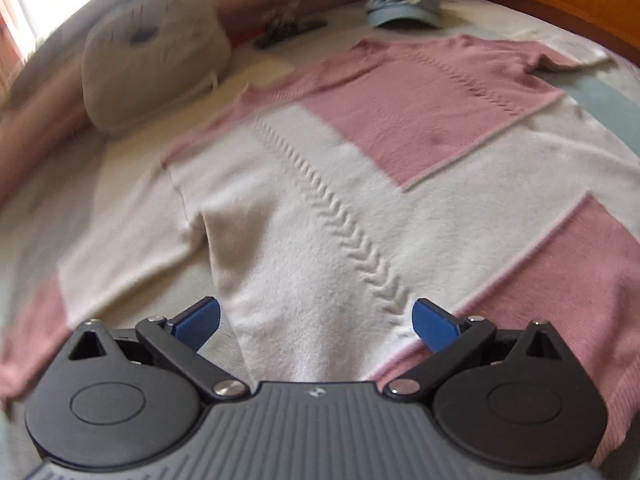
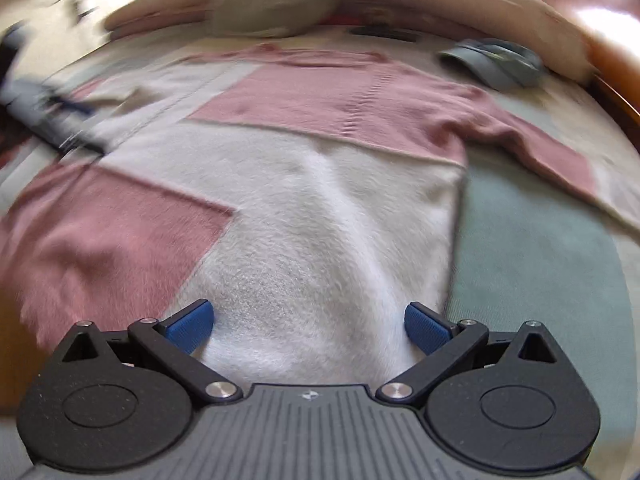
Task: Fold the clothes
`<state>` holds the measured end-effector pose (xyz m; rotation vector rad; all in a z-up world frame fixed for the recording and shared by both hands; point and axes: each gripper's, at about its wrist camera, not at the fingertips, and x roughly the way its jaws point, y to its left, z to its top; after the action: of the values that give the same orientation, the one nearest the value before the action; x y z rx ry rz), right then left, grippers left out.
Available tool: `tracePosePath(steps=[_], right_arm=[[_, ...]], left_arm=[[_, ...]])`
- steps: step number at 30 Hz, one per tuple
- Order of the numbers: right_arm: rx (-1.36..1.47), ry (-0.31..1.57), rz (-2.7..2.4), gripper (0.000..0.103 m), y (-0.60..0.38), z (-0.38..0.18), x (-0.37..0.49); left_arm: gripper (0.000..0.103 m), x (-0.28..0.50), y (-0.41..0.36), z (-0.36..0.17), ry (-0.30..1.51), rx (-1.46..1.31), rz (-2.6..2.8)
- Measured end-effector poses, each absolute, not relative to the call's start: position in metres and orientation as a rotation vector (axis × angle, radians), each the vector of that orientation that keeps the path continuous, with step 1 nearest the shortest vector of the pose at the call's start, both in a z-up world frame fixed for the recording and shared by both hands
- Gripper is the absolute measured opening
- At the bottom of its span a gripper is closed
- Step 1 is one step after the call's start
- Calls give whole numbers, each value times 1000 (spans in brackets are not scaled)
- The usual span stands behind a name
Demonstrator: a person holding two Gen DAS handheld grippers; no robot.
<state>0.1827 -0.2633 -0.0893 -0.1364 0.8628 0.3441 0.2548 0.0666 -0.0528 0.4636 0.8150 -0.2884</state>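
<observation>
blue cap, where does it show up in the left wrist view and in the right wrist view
Left wrist view: the blue cap lies at the top, right of centre, on the bed just beyond the pink and white sweater.
Right wrist view: the blue cap sits upper right, again past the sweater, blurred.
Shared landmark: the round grey cushion, left of the cap in both views.

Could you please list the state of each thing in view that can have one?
Pink and white knitted sweater: spread flat, unfolded.
Left gripper: open, over the hem.
Right gripper: open, over the hem.
Blue fabric cap: lying beyond the sweater.
Grey round plush cushion: propped up.
</observation>
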Motion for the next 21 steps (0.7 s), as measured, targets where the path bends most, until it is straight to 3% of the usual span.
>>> tracePosePath(steps=[5, 9, 15, 18, 21], right_arm=[[-141, 782, 202, 103, -244, -66, 133], [-11, 759, 246, 103, -229, -47, 126], [59, 839, 232, 103, -194, -67, 173], [-46, 862, 208, 103, -174, -90, 172], [-69, 795, 185, 103, -171, -100, 152]], left_arm=[[102, 196, 52, -25, 698, 417, -406], [102, 180, 37, -48, 695, 464, -413], [102, 170, 46, -87, 779, 310, -352], [102, 148, 61, -98, 799, 184, -335], [102, 133, 73, -92, 804, 150, -364]])
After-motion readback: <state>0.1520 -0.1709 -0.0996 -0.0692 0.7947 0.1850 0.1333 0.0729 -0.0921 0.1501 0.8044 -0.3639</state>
